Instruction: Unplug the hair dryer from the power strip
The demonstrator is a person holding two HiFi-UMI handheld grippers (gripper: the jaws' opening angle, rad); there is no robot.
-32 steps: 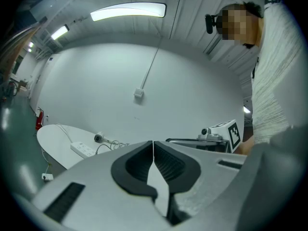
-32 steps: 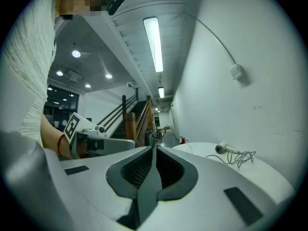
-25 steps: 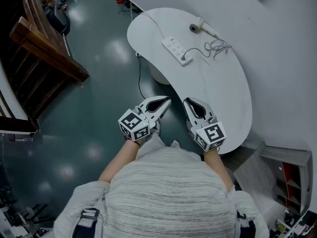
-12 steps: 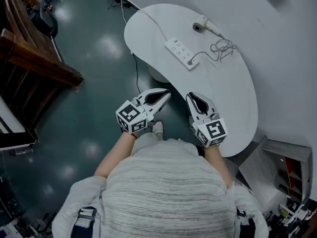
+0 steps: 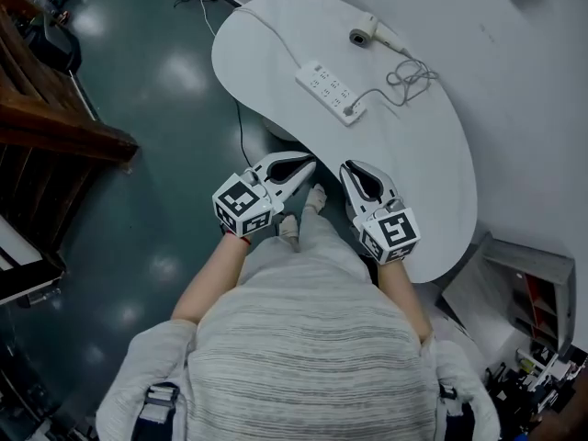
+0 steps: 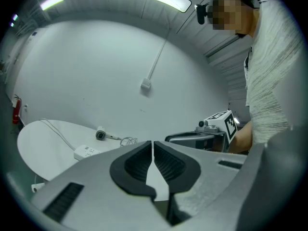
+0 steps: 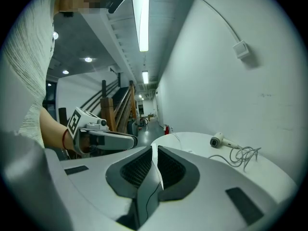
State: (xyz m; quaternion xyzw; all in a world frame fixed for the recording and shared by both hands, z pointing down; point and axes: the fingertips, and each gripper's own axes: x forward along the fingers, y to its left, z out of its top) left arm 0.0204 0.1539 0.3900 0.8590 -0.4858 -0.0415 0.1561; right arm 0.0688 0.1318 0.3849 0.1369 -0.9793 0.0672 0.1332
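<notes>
A person in a pale ribbed top stands at the near edge of a white, kidney-shaped table point(image 5: 432, 182), a gripper in each hand, both held low over the teal floor point(image 5: 156, 200) just short of the rim. The left gripper point(image 5: 308, 165) and right gripper point(image 5: 349, 170) each have their jaws pressed together with nothing between them. At the table's far end lies the hair dryer point(image 5: 366, 35), close to the white wall. Its cord point(image 5: 404, 79) is bunched in a loose tangle beside it and runs to the power strip point(image 5: 329, 91), where the plug point(image 5: 350, 110) sits in the end nearer the person. The strip's own cable point(image 5: 266, 33) trails off the far rim. Only bare tabletop lies between the grippers and the strip. Dark wooden railings point(image 5: 55, 127) line the left side, and a grey shelf unit point(image 5: 533, 292) stands at lower right. A shoe point(image 5: 315, 197) shows between the two grippers. Compared with a second ago, the table takes up more of the head view, the grippers are nearer its edge, and the railings have slipped toward the left border. The jaws are closed as before.
</notes>
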